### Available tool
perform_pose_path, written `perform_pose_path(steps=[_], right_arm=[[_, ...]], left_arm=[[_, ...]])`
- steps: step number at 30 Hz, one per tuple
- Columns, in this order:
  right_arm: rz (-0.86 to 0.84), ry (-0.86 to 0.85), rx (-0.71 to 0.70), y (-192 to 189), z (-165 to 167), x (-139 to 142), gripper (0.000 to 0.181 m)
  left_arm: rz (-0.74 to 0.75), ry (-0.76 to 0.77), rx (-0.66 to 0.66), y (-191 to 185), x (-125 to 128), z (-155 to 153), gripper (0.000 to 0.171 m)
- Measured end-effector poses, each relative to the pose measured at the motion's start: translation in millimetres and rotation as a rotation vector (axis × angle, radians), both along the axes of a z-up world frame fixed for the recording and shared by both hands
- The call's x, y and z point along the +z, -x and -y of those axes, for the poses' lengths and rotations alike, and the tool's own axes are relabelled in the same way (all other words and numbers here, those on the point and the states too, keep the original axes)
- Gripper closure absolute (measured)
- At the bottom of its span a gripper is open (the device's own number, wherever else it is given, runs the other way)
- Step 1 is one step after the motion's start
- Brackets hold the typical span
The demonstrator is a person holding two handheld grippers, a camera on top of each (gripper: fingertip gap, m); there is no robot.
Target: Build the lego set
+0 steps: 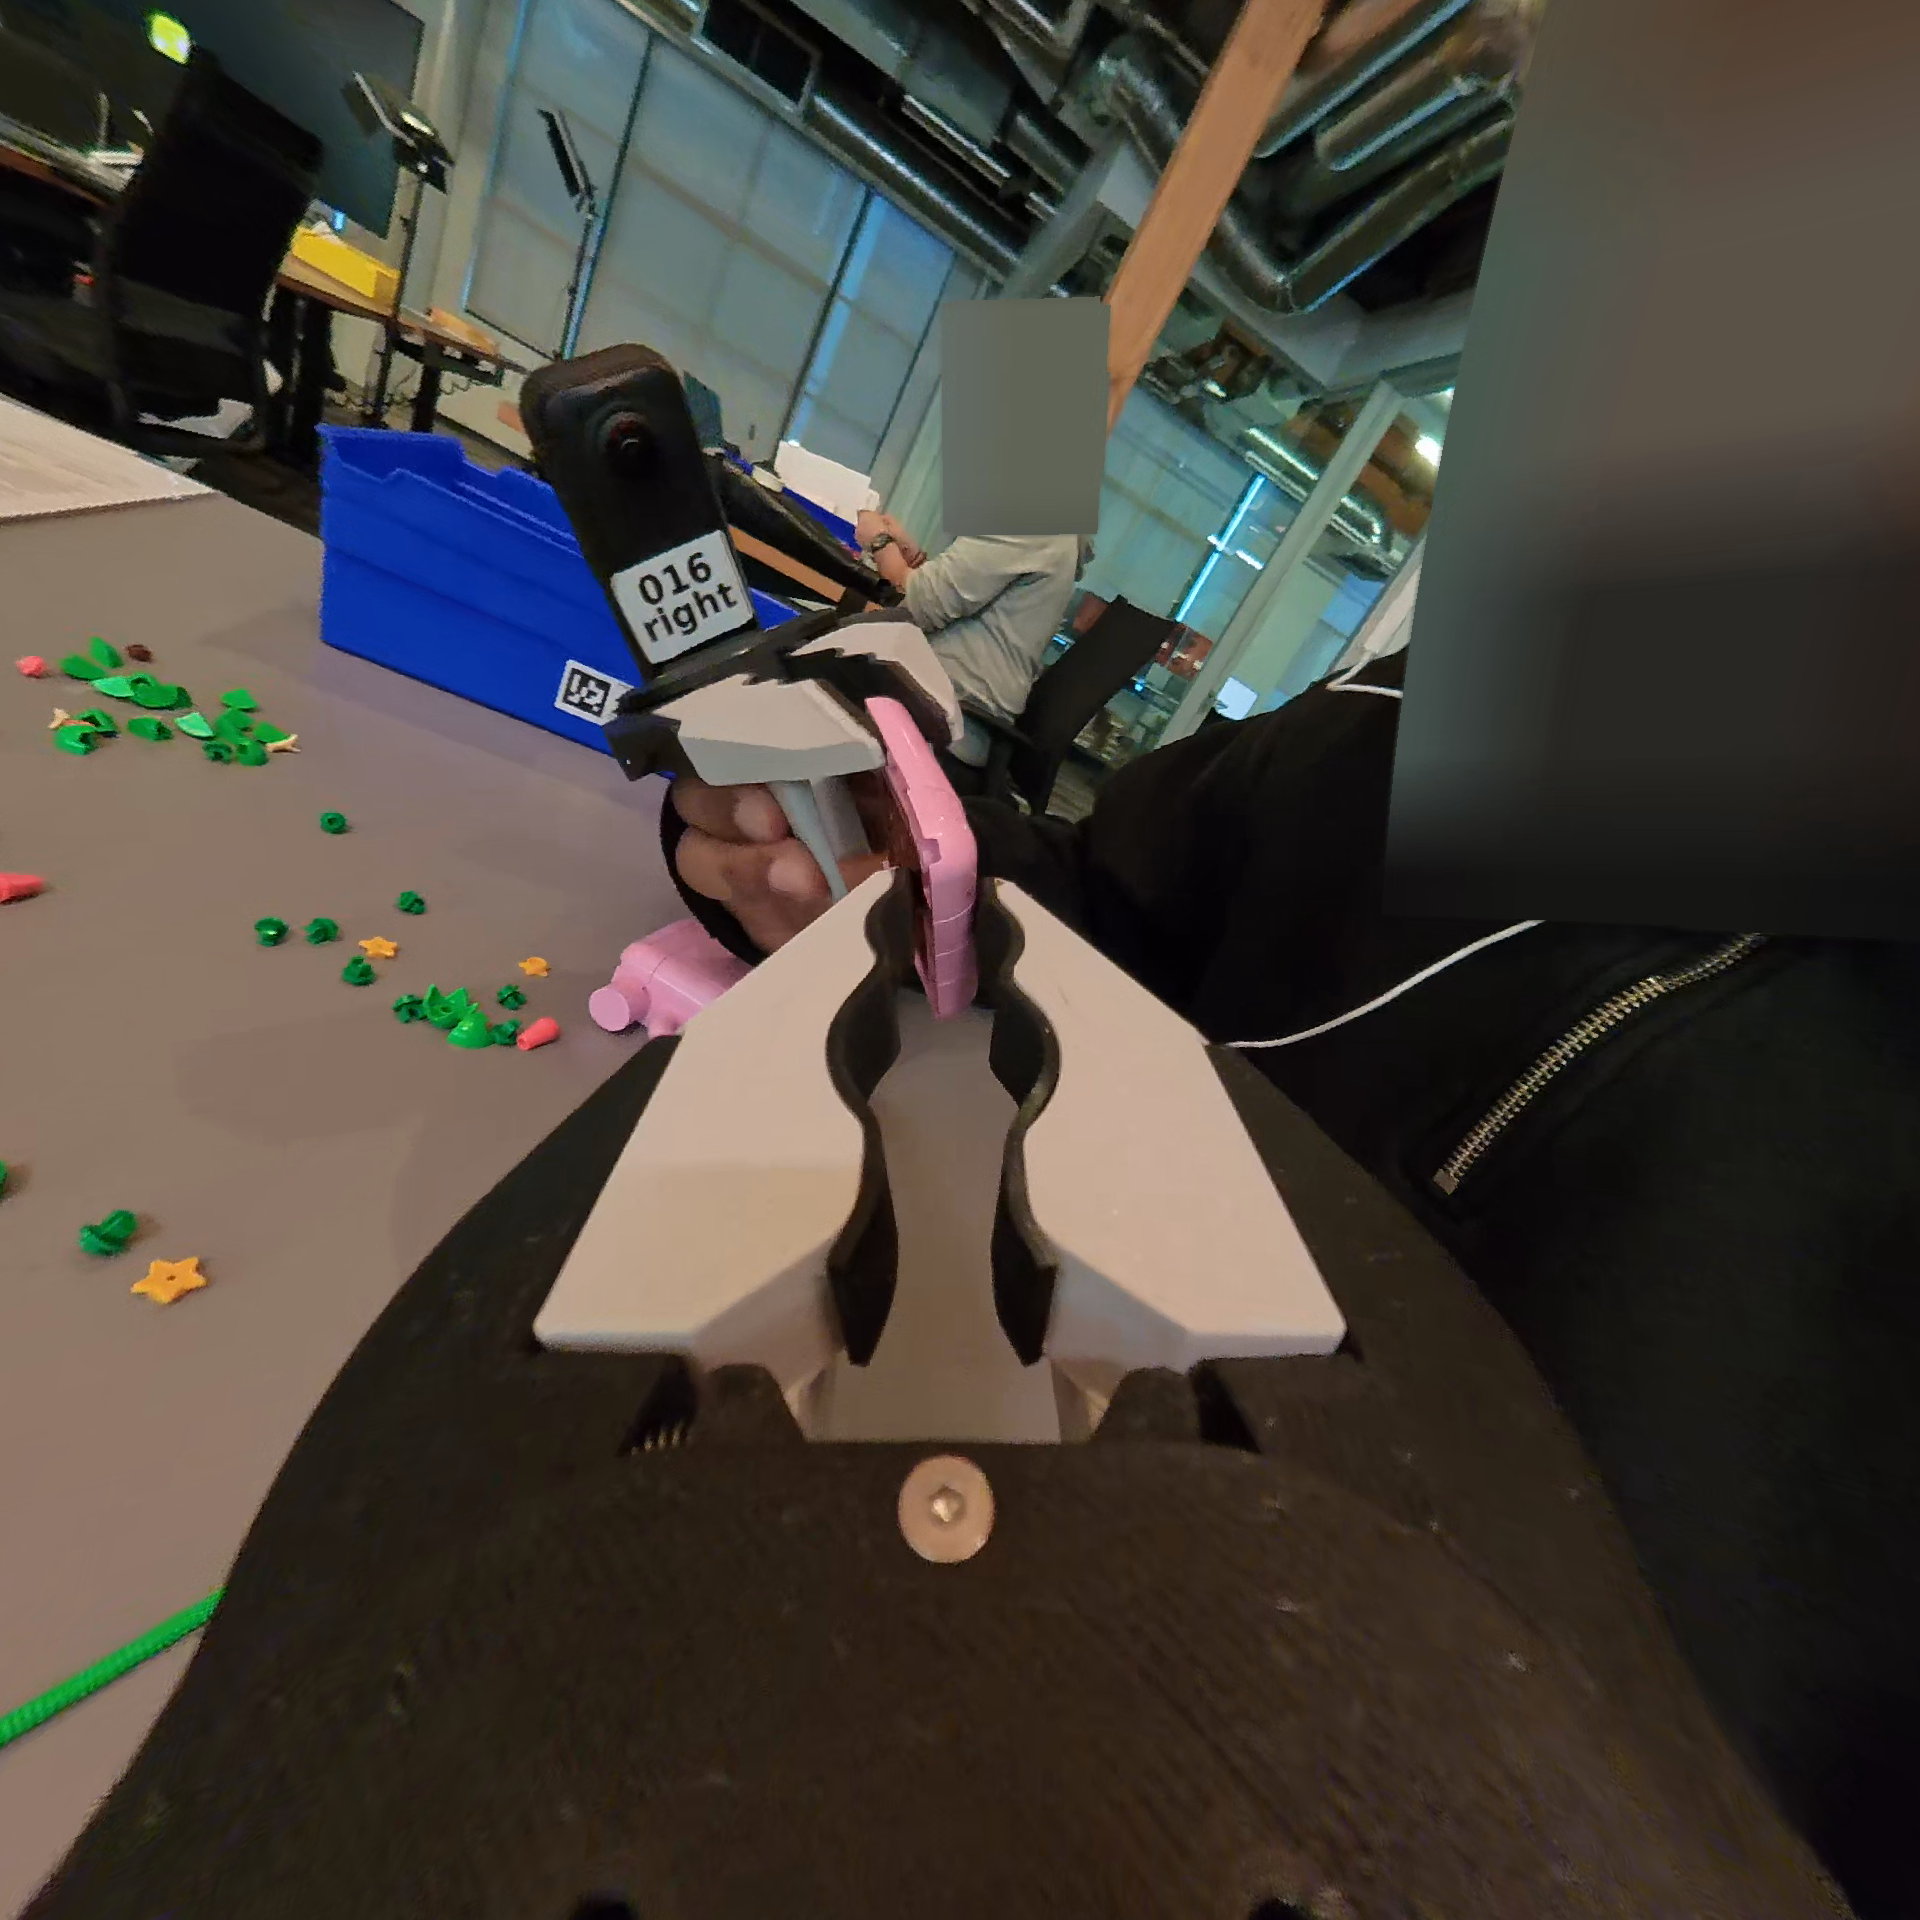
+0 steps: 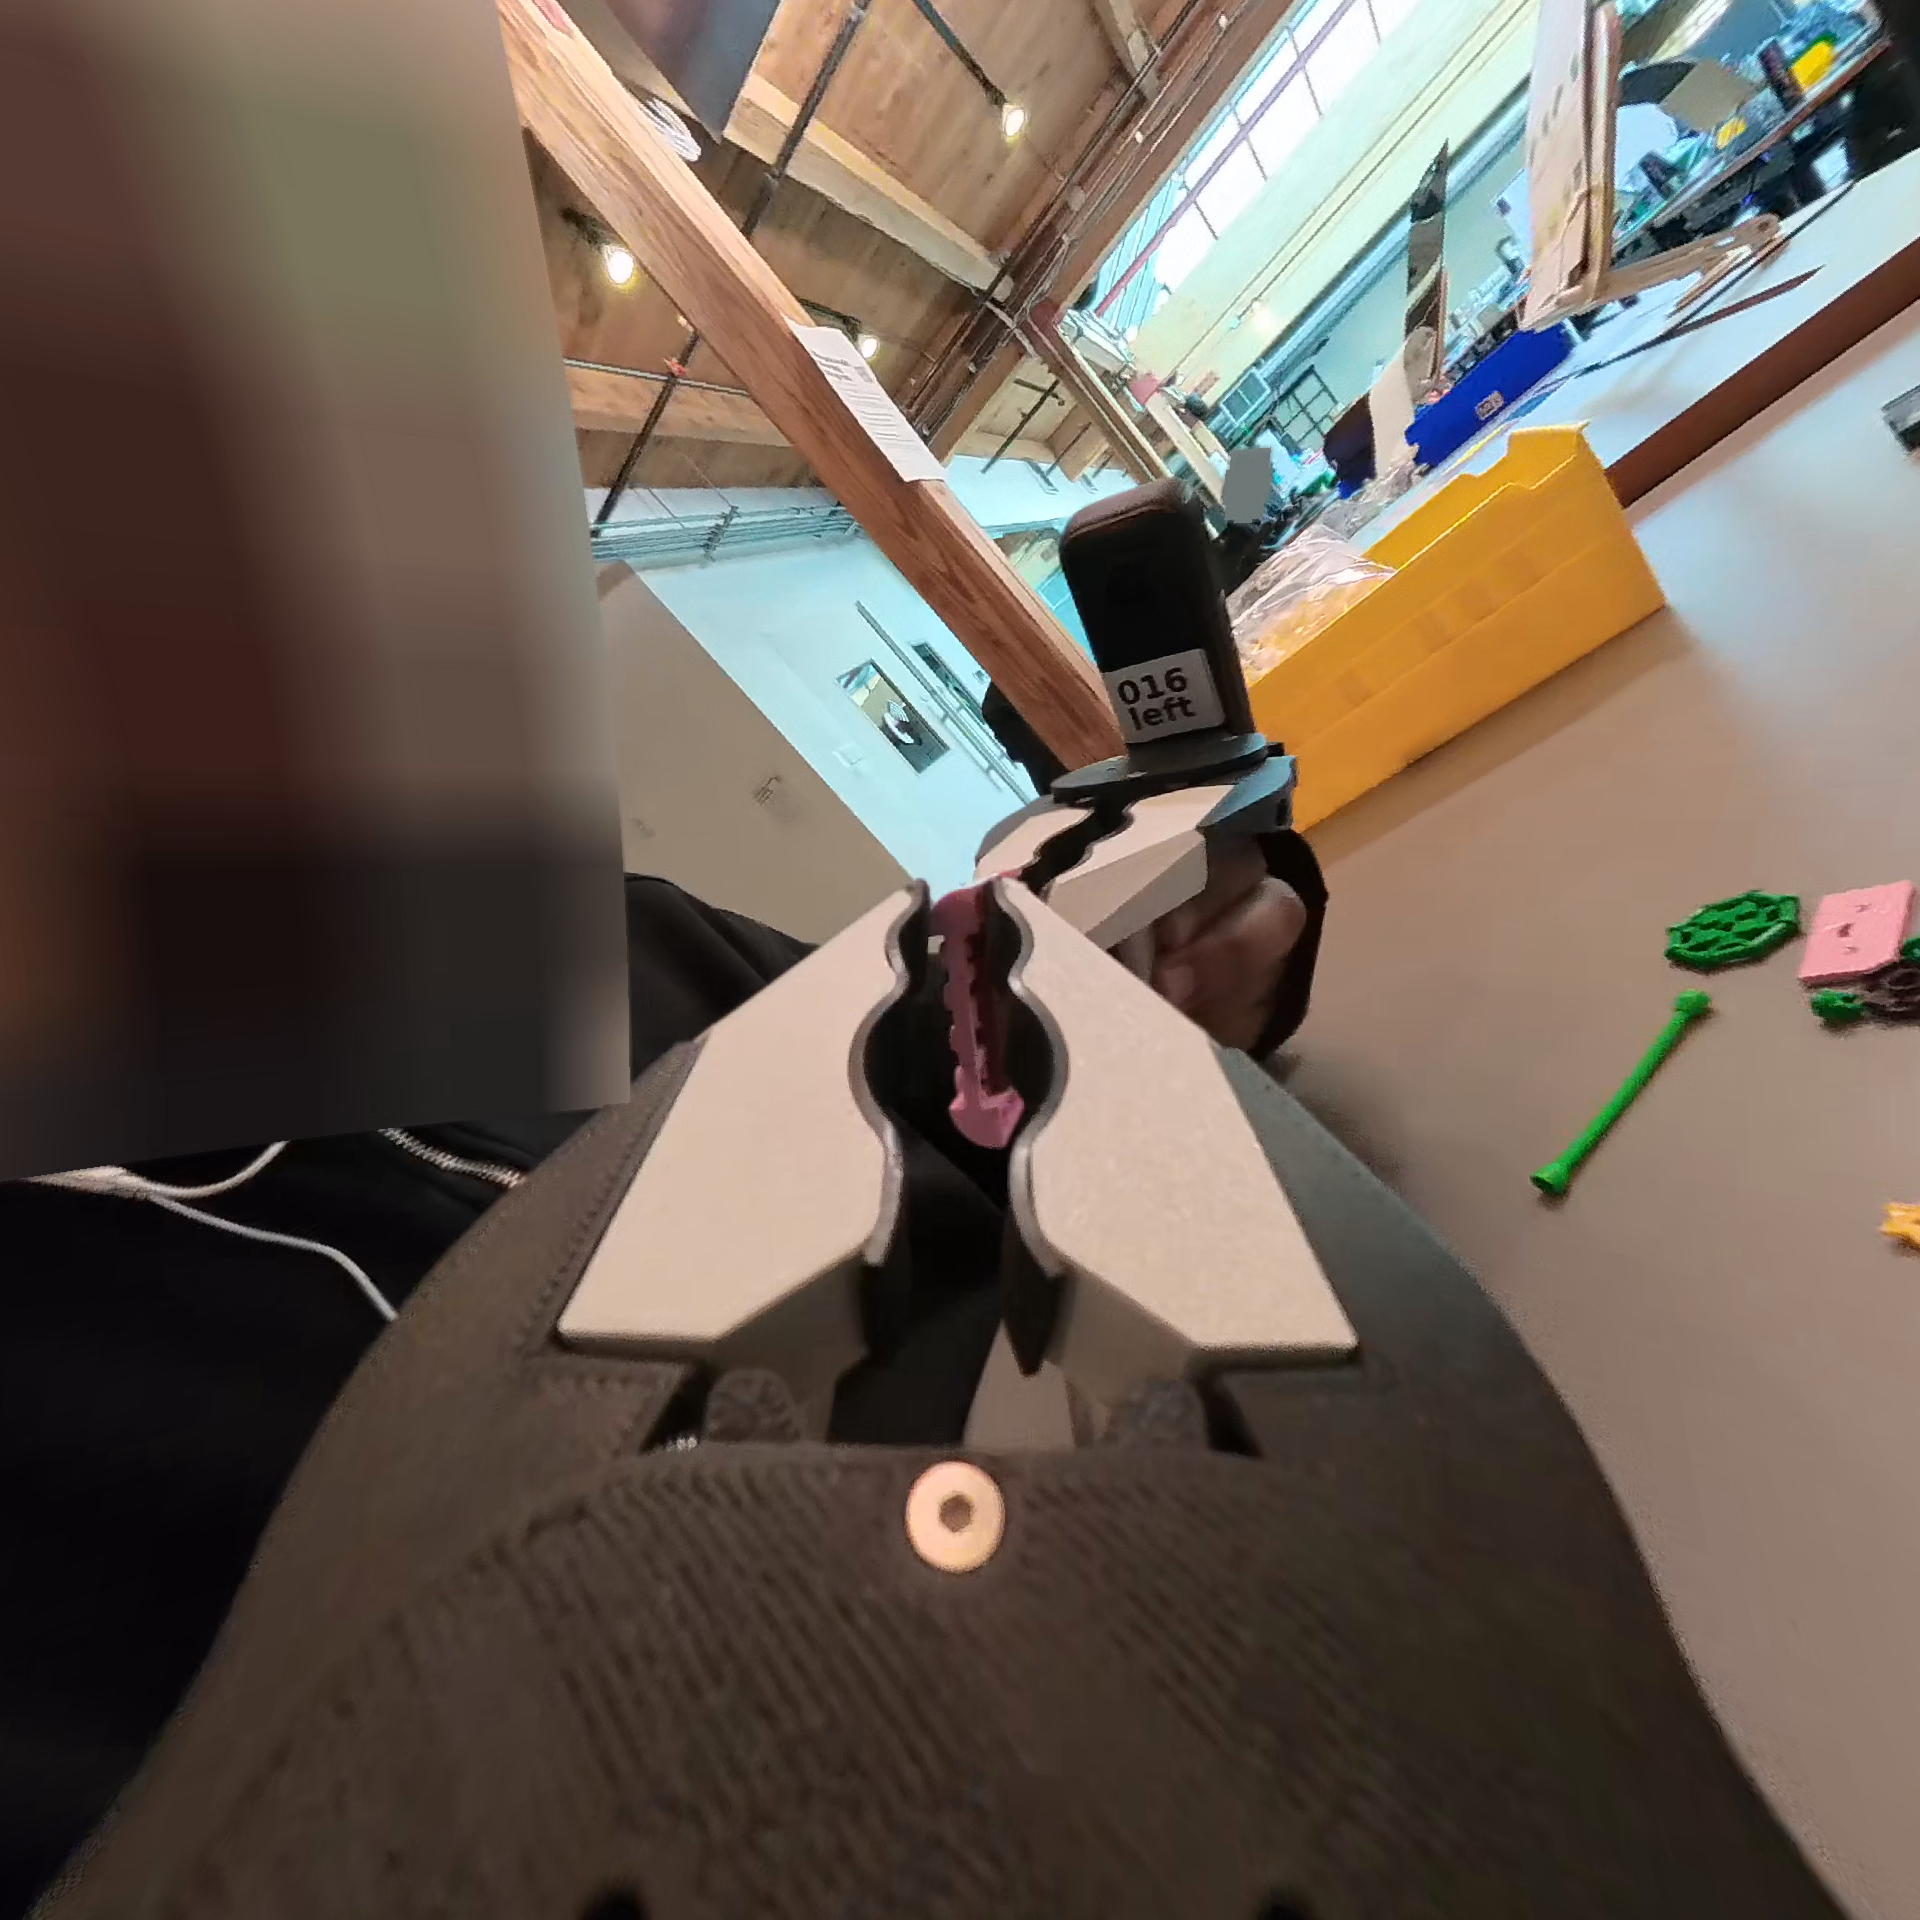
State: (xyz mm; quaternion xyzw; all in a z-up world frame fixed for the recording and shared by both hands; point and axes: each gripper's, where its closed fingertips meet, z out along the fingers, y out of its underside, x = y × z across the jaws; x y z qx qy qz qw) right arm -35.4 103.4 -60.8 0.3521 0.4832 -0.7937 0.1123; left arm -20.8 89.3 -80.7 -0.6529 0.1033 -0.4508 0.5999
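Observation:
A pink lego plate assembly (image 1: 940, 831) is held up off the grey table (image 1: 312, 1091), edge-on between both grippers. My right gripper (image 2: 961, 894) is shut on it (image 2: 977, 1039); in the left wrist view it (image 1: 894, 727) grips the upper part. My left gripper (image 1: 943, 894) has its tips closed around the lower end and shows beyond it in the right wrist view (image 2: 1003, 868). A hand holds each gripper.
On the table are a pink cylinder-ended build (image 1: 665, 982), green leaf pieces (image 1: 156, 707), yellow stars (image 1: 166, 1278), a green rod (image 2: 1621, 1091), a green round lattice (image 2: 1730, 930) and a pink plate (image 2: 1860, 930). A blue bin (image 1: 447, 561) and a yellow bin (image 2: 1455, 613) stand behind. A dark jacket (image 1: 1558, 1091) is close. The grippers are tip to tip, or close to it.

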Motion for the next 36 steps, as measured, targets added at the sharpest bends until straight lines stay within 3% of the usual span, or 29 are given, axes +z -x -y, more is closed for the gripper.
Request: perform_pose_path(steps=[3,6,8,10,17,32,35,36], right_arm=[[-0.031,-0.102,-0.06,3,-3,-4,0.172],[-0.075,-0.238,-0.079,1,2,-11,0.155],[-0.094,-0.323,-0.087,1,7,-18,0.158],[-0.109,-0.389,-0.119,4,9,-24,0.173],[-0.1,-0.35,-0.069,-3,13,-19,0.173],[-0.194,-0.487,-0.149,-2,13,-20,0.172],[-0.201,-0.479,-0.138,-2,15,-18,0.147],[-0.197,-0.471,-0.142,-2,14,-17,0.147]], left_arm=[[-0.018,0.03,0.04,6,-6,-5,0.167],[-0.002,0.047,0.05,10,-7,-7,0.166],[-0.015,0.057,0.054,11,-10,-8,0.166],[-0.007,0.055,0.037,8,-9,-7,0.167],[0.047,0.039,-0.011,2,-2,-3,0.166],[0.081,0.059,-0.014,5,-2,-5,0.167],[0.06,0.071,0.018,12,-7,-6,0.167],[0.042,0.078,0.016,12,-9,-6,0.167]])
